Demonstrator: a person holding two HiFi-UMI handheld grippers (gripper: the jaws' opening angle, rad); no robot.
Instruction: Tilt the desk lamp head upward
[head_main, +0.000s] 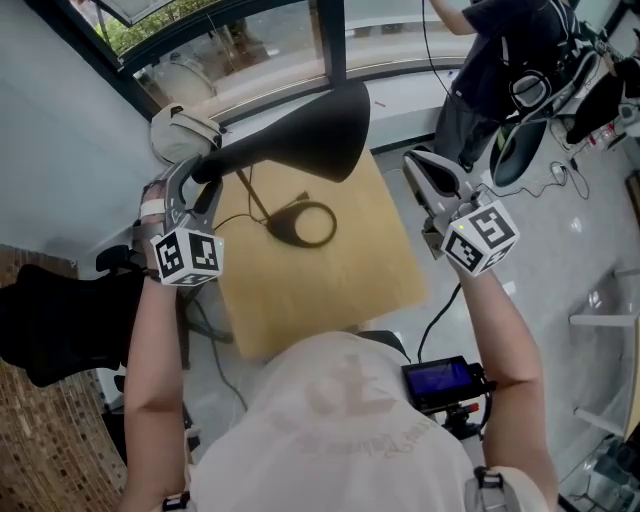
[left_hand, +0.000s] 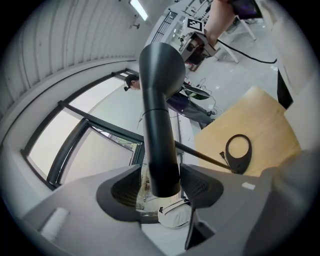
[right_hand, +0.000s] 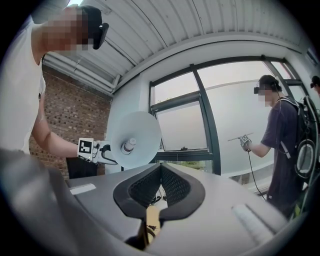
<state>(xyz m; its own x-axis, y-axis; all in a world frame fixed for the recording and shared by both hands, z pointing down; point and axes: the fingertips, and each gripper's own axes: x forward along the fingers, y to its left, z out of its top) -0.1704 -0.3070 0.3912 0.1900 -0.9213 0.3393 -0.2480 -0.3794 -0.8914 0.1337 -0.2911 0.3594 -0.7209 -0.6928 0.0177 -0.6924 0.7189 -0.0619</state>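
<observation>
The left gripper (head_main: 203, 172) seems to pinch the narrow rear stem of the matte black cone-shaped desk lamp head (head_main: 300, 135), at 11 o'clock over the pale wooden table (head_main: 340, 285). The right gripper (head_main: 418, 160) hovers at 2 o'clock, jaws pressed together and empty. The tilt is in hand; next I would lever the stem so the shade lifts.

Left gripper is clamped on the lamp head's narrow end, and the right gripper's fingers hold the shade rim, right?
No. The left gripper is clamped on the narrow end of the lamp head, but the right gripper has its fingers shut on nothing, as the right gripper view shows.
</observation>
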